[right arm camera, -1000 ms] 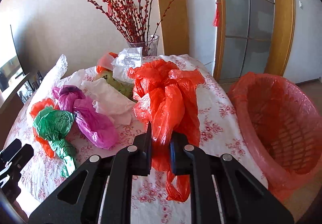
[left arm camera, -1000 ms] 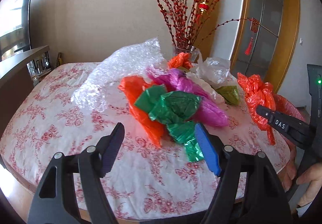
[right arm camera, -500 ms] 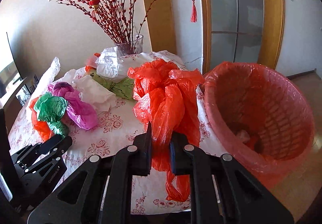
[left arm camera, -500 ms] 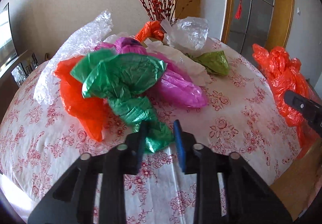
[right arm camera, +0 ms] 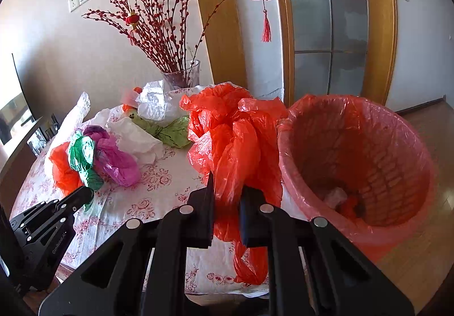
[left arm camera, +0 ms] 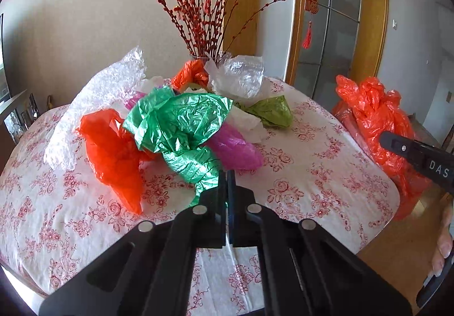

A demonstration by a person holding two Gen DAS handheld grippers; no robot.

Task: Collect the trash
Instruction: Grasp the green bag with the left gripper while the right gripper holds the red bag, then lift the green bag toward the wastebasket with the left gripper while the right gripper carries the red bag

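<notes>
My left gripper (left arm camera: pixel 227 179) is shut on the tail of a crumpled green plastic bag (left arm camera: pixel 181 126), lifted a little off the flowered tablecloth (left arm camera: pixel 312 179). It also shows in the right wrist view (right arm camera: pixel 82 154). My right gripper (right arm camera: pixel 227 188) is shut on a red-orange plastic bag (right arm camera: pixel 235 134), held beside the table edge next to a pink-lined waste basket (right arm camera: pixel 354 162). The held red bag also shows in the left wrist view (left arm camera: pixel 374 114).
On the table lie an orange bag (left arm camera: pixel 113 151), a magenta bag (left arm camera: pixel 235 148), bubble wrap (left arm camera: pixel 99 94), white and clear bags (left arm camera: pixel 241 77), an olive bag (left arm camera: pixel 272 111). A glass vase of red branches (right arm camera: pixel 181 75) stands at the back. The basket holds some trash.
My left gripper closed on the green bag's tail and raised it. My right gripper carried the red bag rightward, bringing the basket closer.
</notes>
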